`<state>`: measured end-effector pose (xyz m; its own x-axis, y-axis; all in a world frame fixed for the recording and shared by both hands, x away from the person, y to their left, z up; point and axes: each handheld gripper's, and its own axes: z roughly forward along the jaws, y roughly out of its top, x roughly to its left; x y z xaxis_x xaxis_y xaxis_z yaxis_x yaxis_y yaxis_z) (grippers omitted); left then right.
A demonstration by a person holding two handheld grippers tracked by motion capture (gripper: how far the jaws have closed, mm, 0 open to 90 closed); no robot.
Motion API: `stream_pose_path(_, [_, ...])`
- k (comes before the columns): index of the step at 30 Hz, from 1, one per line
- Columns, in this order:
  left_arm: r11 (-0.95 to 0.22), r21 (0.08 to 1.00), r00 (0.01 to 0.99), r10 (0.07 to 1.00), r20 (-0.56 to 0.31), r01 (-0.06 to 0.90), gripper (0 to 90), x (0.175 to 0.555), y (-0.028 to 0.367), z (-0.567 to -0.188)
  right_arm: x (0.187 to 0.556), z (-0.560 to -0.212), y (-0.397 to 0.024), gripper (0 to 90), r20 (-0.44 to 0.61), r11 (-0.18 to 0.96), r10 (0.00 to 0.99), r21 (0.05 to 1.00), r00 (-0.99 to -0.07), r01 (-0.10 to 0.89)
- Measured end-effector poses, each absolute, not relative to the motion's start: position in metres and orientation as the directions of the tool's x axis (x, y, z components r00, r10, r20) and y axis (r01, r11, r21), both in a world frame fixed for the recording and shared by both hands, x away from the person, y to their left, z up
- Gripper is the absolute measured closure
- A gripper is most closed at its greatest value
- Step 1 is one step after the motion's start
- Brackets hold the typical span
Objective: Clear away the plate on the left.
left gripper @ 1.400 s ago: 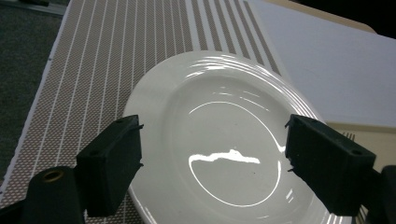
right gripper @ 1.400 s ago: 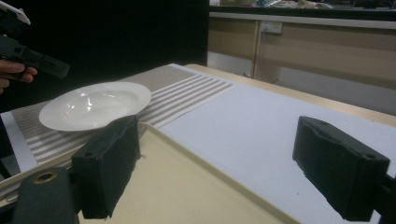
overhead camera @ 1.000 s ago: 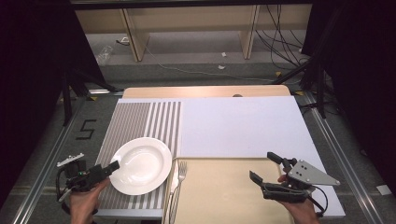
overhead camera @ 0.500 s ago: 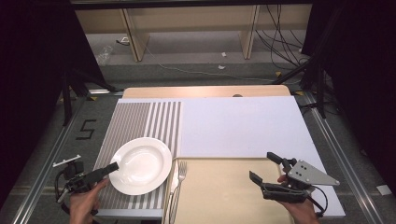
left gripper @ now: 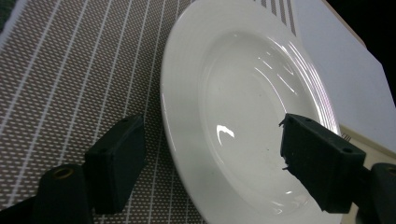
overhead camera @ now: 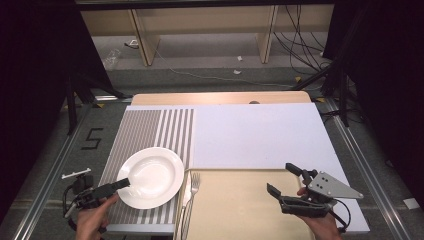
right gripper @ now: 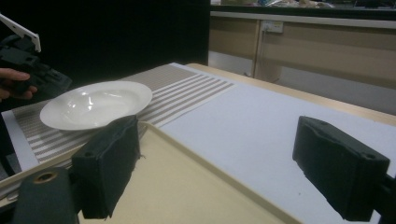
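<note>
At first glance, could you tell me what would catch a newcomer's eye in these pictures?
The white plate stands out, lying on the striped placemat at the table's near left. The left gripper is at its near rim, open, one of its fingers over the bowl of the plate. The right gripper hangs open over the beige tray.

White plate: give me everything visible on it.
The white plate is round, glossy and ceramic-looking, with a wide rim and a shallow well, empty and catching light glints. It sits upright on the striped mat, near its front right part, left of the fork. The left tongs stand open astride its near-left rim, one jaw over the well, one outside; contact cannot be told.
</note>
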<state>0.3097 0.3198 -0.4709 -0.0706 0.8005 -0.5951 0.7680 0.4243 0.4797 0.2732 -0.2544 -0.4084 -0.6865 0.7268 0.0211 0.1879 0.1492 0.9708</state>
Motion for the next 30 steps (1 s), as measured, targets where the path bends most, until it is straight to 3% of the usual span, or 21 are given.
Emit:
stream_pose_path(17, [0.459,0.382,-0.103,0.737,-0.668,0.802,28.4,0.31,0.315,-0.483,0.273,-0.409,-0.253,15.8,0.02,0.154,0.724,0.969,-0.689,0.191])
stream_pose_path(30, [0.502,0.332,-0.126,0.678,-0.724,0.798,39.6,0.308,0.313,-0.489,0.273,-0.409,-0.253,15.8,0.021,0.154,0.724,0.969,-0.689,0.191])
